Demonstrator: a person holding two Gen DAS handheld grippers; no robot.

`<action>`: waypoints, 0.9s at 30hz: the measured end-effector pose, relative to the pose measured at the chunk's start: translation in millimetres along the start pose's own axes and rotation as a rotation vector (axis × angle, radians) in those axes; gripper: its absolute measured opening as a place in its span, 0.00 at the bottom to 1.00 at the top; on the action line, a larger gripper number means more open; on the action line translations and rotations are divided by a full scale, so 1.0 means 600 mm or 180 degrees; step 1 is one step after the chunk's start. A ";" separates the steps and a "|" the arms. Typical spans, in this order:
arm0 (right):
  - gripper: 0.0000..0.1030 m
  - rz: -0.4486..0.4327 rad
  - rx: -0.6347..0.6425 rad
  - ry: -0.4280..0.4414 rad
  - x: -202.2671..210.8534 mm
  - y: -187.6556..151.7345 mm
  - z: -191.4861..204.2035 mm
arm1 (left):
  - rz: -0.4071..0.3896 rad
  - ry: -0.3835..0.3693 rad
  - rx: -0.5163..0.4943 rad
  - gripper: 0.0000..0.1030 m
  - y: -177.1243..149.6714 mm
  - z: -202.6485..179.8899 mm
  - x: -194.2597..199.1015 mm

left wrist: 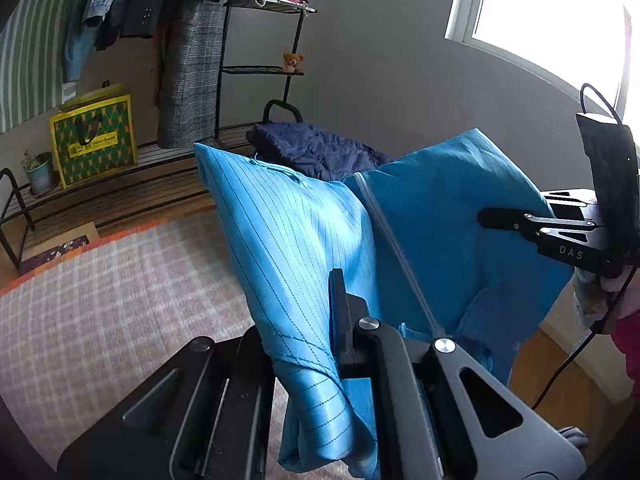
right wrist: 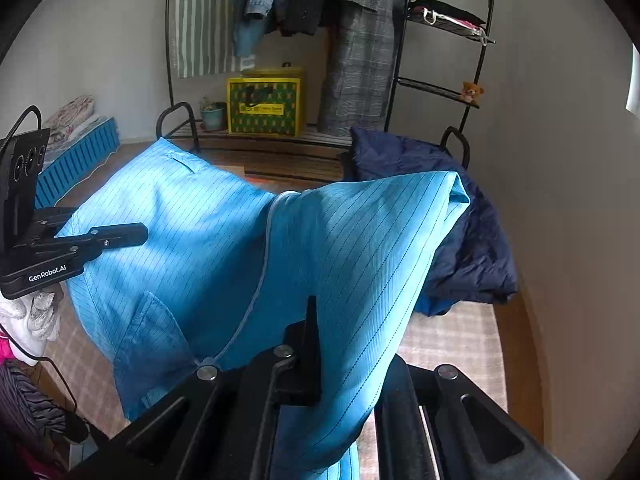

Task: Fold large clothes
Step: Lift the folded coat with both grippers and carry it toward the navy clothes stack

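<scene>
Both wrist views close, angled downward, sharing blue garment (left wrist: 280,240)

We cannot see the blue garment (right wrist: 208,240) below the near frame edge; it hides most of the navy quilt (right wrist: 476,248).

Grey walls (right wrist: 560,160) enclose the room, and a bright window (left wrist: 552,4) with a white frame lets in daylight on one side. A black metal clothes rack (right wrist: 404,60) stands against the far wall, hung with coats and denim, its side shelves (left wrist: 272,70) carrying a small teddy bear (left wrist: 293,62); a yellow-green bag (right wrist: 264,106) and a potted plant (right wrist: 212,114) sit on its slatted base. The wooden floor (right wrist: 516,344) is partly covered by a pale checked rug (left wrist: 120,292).
</scene>
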State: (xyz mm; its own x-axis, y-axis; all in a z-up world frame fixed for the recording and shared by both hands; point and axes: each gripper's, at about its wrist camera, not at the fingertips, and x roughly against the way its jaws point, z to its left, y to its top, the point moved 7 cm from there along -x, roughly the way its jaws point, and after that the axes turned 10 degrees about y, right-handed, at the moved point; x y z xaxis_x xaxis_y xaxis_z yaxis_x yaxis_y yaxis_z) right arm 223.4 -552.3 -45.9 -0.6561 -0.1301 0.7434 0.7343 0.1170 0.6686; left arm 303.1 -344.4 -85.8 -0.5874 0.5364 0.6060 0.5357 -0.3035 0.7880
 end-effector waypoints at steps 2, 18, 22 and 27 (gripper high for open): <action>0.02 -0.0045 0.0001 -0.0098 0.003 0.032 -0.041 | -0.0066 -0.0032 -0.0017 0.03 0.046 -0.019 -0.026; 0.02 -0.0380 -0.0072 -0.0649 -0.096 0.265 -0.314 | -0.0358 0.0008 0.0083 0.03 0.318 -0.095 -0.294; 0.02 -0.0429 -0.0220 -0.0549 -0.160 0.282 -0.360 | -0.0296 0.0117 0.0123 0.03 0.319 -0.089 -0.361; 0.03 -0.0283 -0.0240 -0.0598 -0.254 0.267 -0.405 | -0.0239 0.0390 0.0027 0.03 0.298 -0.073 -0.428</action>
State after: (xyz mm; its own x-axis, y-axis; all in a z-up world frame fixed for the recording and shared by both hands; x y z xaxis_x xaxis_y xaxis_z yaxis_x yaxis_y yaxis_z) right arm 483.3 -753.1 -56.8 -0.7345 0.0501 0.6767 0.6785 0.0385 0.7336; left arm 523.1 -571.0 -95.7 -0.6954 0.4570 0.5546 0.4923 -0.2592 0.8309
